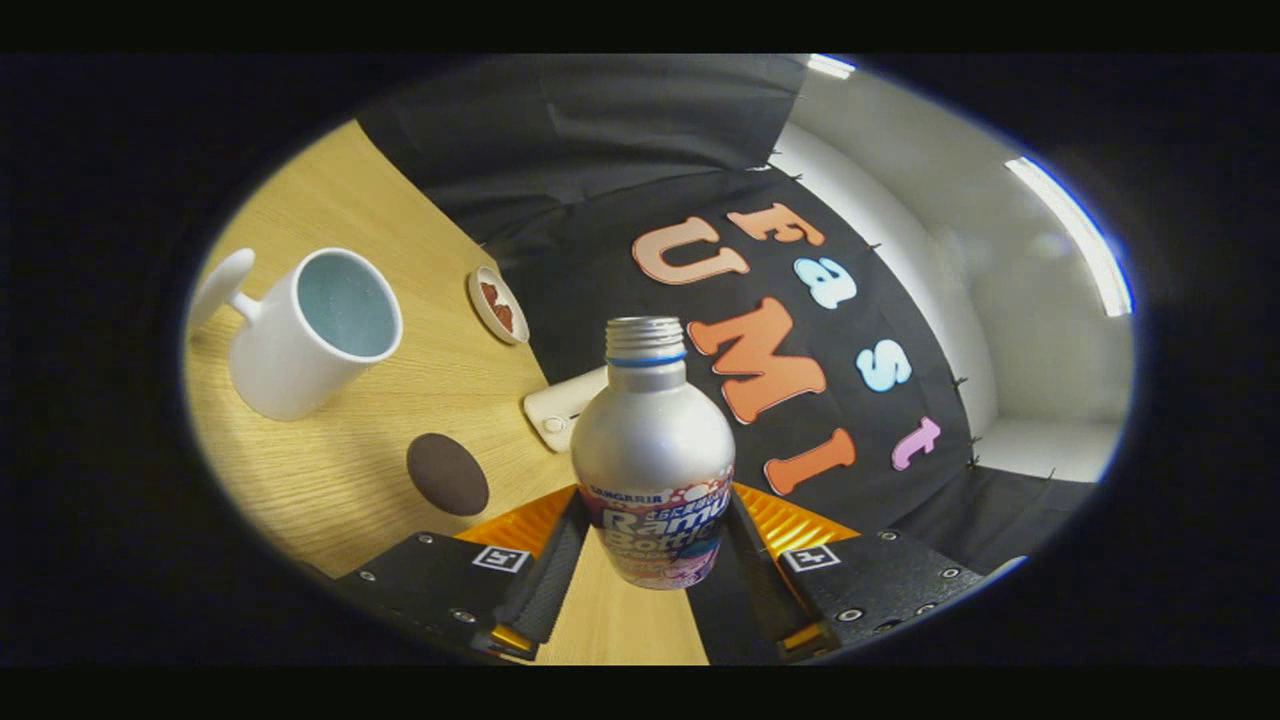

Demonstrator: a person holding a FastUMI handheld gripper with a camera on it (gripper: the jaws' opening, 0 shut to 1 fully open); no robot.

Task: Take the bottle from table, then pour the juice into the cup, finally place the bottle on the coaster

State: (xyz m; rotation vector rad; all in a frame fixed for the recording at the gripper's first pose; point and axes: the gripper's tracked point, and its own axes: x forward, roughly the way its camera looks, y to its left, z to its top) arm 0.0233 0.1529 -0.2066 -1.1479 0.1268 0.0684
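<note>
My gripper [652, 545] is shut on a silver bottle [652, 440], both fingers pressing on its labelled lower body. The bottle has an open threaded neck with a blue ring and is held off the wooden table [330, 480], the whole view tilted. A white cup [305, 335] with a handle stands on the table beyond the left finger, its inside pale and bare. A dark brown round coaster [447, 473] lies on the table between the cup and the fingers, just left of the bottle.
A small round dish [498, 304] with something reddish brown in it sits at the table's far edge. A flat white device [560, 408] lies behind the bottle. Black cloth closes the booth beyond the table; a white wall with strip lights lies further right.
</note>
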